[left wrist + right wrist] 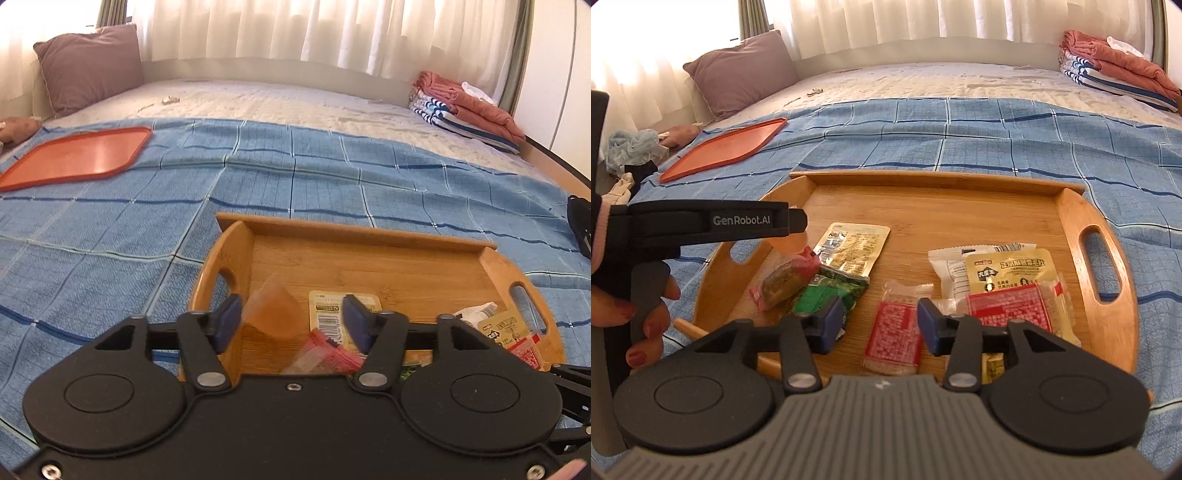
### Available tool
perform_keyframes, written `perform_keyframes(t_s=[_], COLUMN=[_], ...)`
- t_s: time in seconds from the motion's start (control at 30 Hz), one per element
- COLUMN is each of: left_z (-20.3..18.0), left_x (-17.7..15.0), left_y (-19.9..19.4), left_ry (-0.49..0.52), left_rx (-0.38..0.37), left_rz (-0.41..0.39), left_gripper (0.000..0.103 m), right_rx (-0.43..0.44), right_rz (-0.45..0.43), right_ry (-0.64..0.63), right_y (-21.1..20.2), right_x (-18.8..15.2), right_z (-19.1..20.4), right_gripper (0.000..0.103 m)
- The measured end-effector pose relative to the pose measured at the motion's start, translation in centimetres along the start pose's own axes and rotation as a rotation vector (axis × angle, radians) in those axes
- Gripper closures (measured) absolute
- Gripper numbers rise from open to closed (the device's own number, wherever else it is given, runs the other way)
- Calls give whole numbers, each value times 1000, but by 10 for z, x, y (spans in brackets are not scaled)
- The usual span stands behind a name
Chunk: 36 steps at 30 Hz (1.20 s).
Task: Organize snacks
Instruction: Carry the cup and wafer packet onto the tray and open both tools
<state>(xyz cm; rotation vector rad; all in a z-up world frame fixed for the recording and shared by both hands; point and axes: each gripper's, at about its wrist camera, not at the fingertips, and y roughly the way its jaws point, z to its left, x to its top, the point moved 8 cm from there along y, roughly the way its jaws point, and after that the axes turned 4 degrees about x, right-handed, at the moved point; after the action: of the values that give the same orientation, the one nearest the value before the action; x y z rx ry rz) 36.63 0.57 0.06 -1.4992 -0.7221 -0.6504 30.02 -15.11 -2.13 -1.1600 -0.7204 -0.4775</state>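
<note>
A wooden tray (pixel 354 230) (pixel 923 179) with handle cut-outs lies on the blue checked blanket. My left gripper (pixel 291 321) hangs open over its left end. A blurred translucent orange packet (pixel 273 314) shows between the fingers, untouched by the pads. Below lie a yellow barcoded packet (pixel 332 306) and a pink wrapper (pixel 325 354). My right gripper (pixel 879 321) is open above a red-and-clear packet (pixel 894 332), its pads clear of it. Also in the tray are a green packet (pixel 827 291), a pink-wrapped snack (pixel 790 277) and a yellow pouch (pixel 1012 269).
An orange flat tray (pixel 74 155) (pixel 727 147) lies on the blanket at the far left. A purple pillow (pixel 746 70) stands at the bed's head and folded laundry (pixel 1115 66) at the far right. A hand (pixel 646 325) grips the left gripper's handle at the tray's left.
</note>
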Motion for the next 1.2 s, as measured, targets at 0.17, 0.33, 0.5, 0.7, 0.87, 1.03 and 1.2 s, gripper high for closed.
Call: perform_keyframes(t_s=[0.17,0.33,0.5,0.7,0.87,1.03,1.2], left_z=[-2,-4,-7,-8,-10,-13,-14], left_x=[1,-3,-10,-21,-35,-50,-65], left_y=[-19,-41,-65,-92,-112,-127,-142], left_ry=[38,73,111,136,163,191,205], left_rx=[18,27,15,0,-8,-16,-30], left_rz=[-34,-55,-74,-94,-102,-106,-113], left_gripper=[28,23,19,15,13,12,11], right_rx=[2,1,10,7,13,24,40], right_rz=[-14,-40,-61,-85,-98,-106,-106], right_ry=[-31,-63,-83,-138,-173,-185,-180], right_y=[-8,-24,-42,-63,-79,-92,-102], right_x=[0,1,-1,-8,-19,-30,-43], right_z=[6,12,15,20,24,27,27], right_gripper=[33,28,23,17,15,14,13])
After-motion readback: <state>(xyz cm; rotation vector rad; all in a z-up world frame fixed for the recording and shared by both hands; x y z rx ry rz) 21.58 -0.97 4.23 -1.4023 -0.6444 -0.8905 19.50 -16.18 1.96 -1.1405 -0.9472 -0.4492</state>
